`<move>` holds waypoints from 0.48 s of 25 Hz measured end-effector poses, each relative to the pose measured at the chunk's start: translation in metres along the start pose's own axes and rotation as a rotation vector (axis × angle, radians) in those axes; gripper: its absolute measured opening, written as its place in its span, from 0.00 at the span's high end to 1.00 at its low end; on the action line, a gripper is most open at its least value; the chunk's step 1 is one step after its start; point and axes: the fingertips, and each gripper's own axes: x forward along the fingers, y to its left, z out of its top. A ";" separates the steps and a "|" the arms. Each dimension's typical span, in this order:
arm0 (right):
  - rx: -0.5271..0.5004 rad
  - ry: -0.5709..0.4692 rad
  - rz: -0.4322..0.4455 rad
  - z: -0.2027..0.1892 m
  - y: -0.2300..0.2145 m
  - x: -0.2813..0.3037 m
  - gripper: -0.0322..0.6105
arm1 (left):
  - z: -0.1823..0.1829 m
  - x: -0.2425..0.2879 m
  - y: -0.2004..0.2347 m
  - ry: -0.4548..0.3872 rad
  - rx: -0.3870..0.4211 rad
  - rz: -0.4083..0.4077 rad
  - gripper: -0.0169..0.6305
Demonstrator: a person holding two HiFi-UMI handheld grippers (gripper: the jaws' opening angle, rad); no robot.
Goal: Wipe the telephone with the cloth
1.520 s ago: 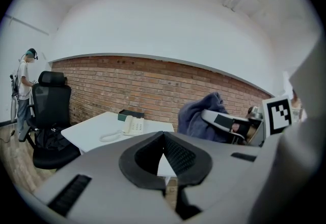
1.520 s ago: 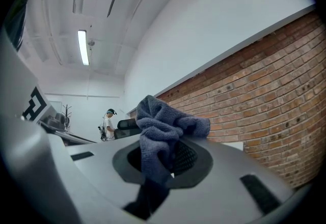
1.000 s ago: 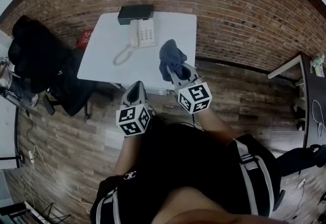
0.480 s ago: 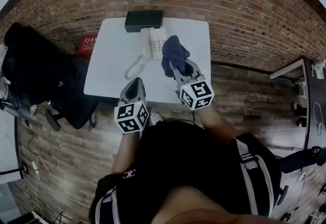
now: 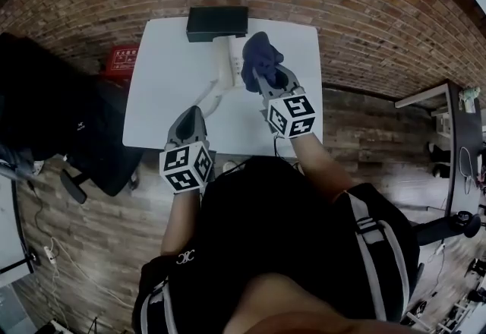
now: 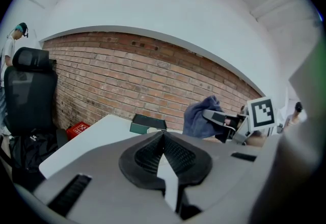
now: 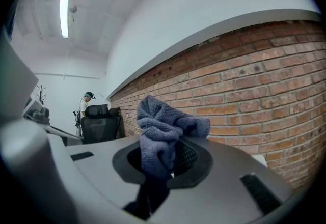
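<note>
A person stands over a white table [image 5: 163, 89] by a brick wall, the right gripper [image 5: 263, 82] clamped on a bunched blue cloth [image 5: 259, 58] that hangs over the telephone [image 5: 230, 59] at the table's far edge, just beside a black box [image 5: 217, 23]. The left gripper [image 5: 190, 115] hovers at the near edge, well apart from the phone, jaws pressed together on nothing. Wiping looks about to begin, and the risks are plain: with no steadying hold, a firm stroke could shove the light phone or tip its handset off the cradle – and the wadded cloth may snag the coiled cord [image 5: 212, 95] or let hard jaw tips scrape the keypad.
</note>
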 end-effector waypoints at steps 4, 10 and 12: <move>0.017 0.040 0.116 -0.005 -0.002 0.038 0.90 | -0.005 0.006 0.014 0.002 -0.032 0.039 0.97; -0.004 0.098 0.213 -0.015 -0.003 0.095 0.90 | -0.002 0.012 0.031 0.002 -0.045 0.069 0.97; 0.011 0.126 0.227 -0.024 -0.004 0.115 0.90 | -0.002 0.016 0.039 -0.004 -0.055 0.081 0.97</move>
